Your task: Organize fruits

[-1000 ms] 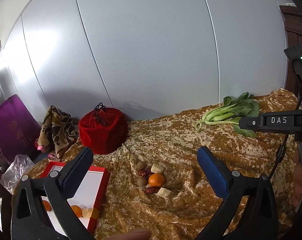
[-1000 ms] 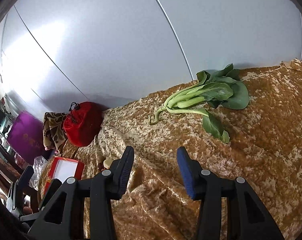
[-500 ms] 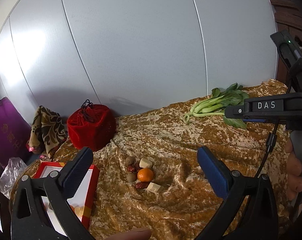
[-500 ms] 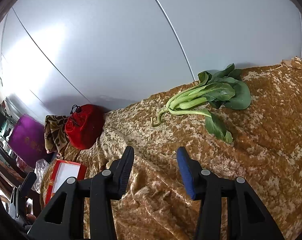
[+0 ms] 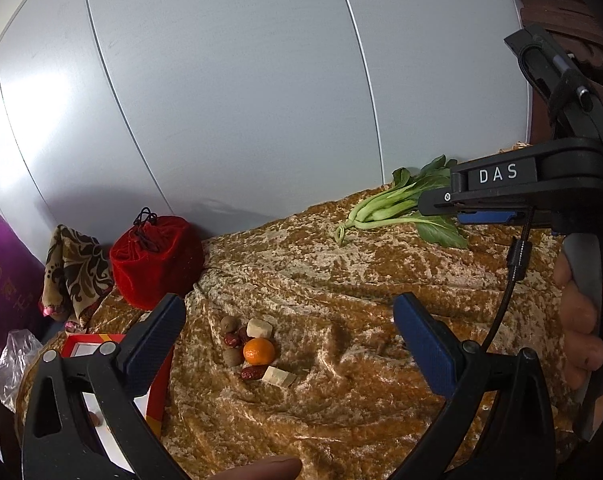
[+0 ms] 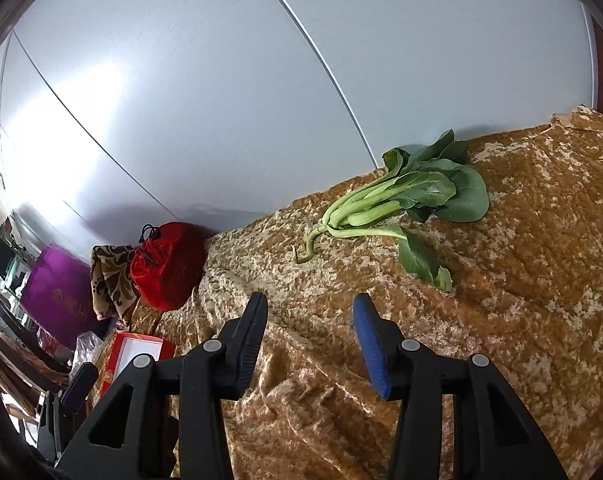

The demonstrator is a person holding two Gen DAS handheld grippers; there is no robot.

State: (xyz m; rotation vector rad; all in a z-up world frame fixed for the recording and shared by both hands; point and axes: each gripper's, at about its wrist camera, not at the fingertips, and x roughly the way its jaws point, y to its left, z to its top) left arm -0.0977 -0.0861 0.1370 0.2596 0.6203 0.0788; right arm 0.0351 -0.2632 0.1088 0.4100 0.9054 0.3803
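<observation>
The left gripper hangs above a crumpled gold-brown velvet cloth with its blue-padded jaws spread wide and nothing between them. Directly ahead of it, between the two pads as that camera sees them, lies a small pile of fruit — a round orange tangerine at the middle, dark red wrinkled dates touching it below and above, brown round longans on its left, and two pale cream candy-like chunks, one at the near end of the pile and one at the far end. All rest on the cloth, apart from the gripper.

Below the left pad sits a red-rimmed white cardboard box, partly hidden by the jaw; its contents cannot be made out. Beyond it, against the grey panelled wall, stands a red velvet drawstring pouch, with a brown patterned fabric bundle just beside it.

The right gripper is released, jaws parted partway over bare cloth, gripping nothing. Ahead of it and to the right lies a green leafy bok choy bunch, well apart from the pile — stems pointing toward the pouch. A hand grips the right gripper's handle.
</observation>
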